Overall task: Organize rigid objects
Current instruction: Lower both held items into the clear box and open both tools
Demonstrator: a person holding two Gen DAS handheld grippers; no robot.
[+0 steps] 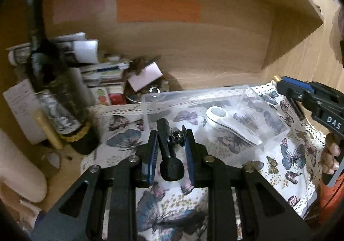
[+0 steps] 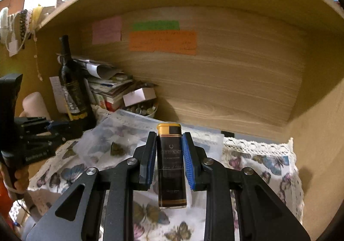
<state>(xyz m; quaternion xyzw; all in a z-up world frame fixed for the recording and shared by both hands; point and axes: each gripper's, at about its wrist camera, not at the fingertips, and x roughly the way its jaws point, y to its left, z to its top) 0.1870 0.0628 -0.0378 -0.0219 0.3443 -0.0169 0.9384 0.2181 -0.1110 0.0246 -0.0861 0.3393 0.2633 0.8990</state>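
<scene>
My left gripper [image 1: 171,135] is shut on a black stick-shaped object [image 1: 172,168] with foam-covered ends and a small metal clip. It hangs over the near edge of a clear plastic box [image 1: 215,95] that stands on a butterfly-print cloth [image 1: 292,155]. A white handheld device [image 1: 232,125] lies in the box. My right gripper [image 2: 169,135] is shut on an upright dark brown block [image 2: 172,165] with a gold cap and "CERTIFICATE" print, above the cloth [image 2: 268,161] in front of the same box [image 2: 129,133]. The right gripper also shows at the right edge of the left wrist view.
A tall dark bottle [image 1: 49,82] stands at the left beside a pile of papers and small boxes [image 1: 103,71]. Coloured paper notes [image 1: 159,11] are stuck to the wooden back wall. A wooden side wall [image 2: 318,133] closes the shelf on the right.
</scene>
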